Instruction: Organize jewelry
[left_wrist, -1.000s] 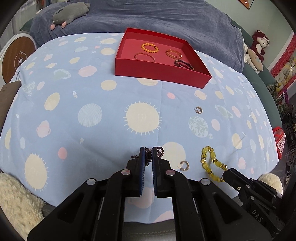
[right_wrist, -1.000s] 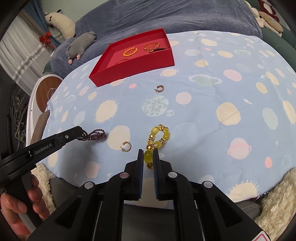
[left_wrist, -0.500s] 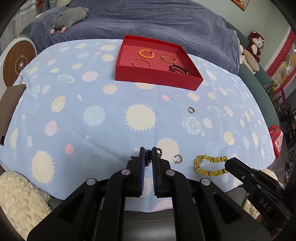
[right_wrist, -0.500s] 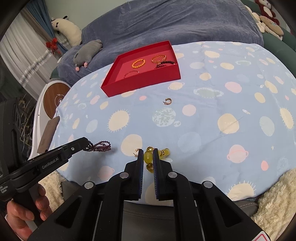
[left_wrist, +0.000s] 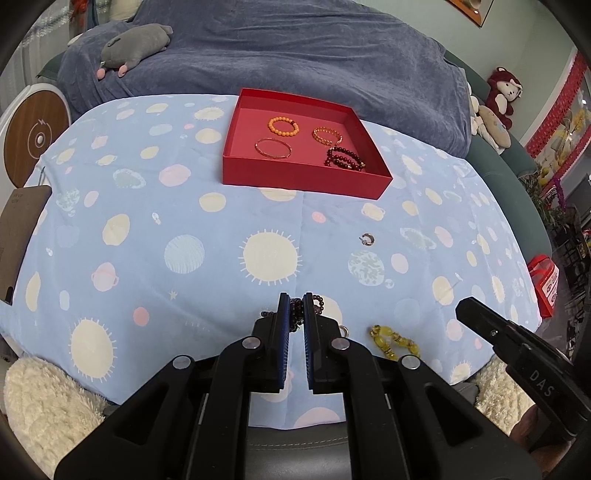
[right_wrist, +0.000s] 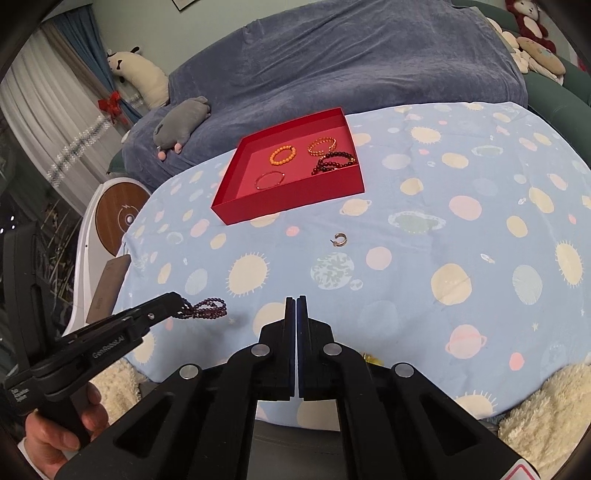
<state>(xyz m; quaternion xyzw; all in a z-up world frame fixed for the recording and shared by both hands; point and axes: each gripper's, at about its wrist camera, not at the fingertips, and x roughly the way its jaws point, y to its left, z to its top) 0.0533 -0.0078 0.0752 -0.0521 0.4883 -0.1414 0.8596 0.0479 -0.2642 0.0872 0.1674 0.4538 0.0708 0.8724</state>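
My left gripper (left_wrist: 296, 299) is shut on a dark purple bead bracelet (left_wrist: 317, 301), which hangs from its tip (right_wrist: 177, 297) above the planet-print cloth (left_wrist: 184, 221); the bracelet (right_wrist: 208, 308) dangles free in the right wrist view. My right gripper (right_wrist: 296, 299) is fully shut with nothing between its fingers. The yellow bead bracelet (left_wrist: 393, 339) lies on the cloth, left of and below the right gripper's tip (left_wrist: 463, 306). One hoop earring (left_wrist: 367, 239) (right_wrist: 340, 239) lies mid-cloth. A second earring (left_wrist: 344, 330) peeks out beside my left finger. The red box (left_wrist: 303, 181) (right_wrist: 291, 201) at the back holds several bracelets.
A grey plush toy (left_wrist: 136, 40) lies on the blue-covered sofa behind the table. A round wood-topped white device (left_wrist: 35, 142) stands far left. A fluffy cream cushion (left_wrist: 40, 402) sits at the near edge. A person's hand (right_wrist: 55, 428) holds the left gripper's handle.
Both grippers have risen. The purple bracelet rose with the left one. The yellow bracelet slipped out of the right jaws, which have closed fully, and stayed on the cloth.
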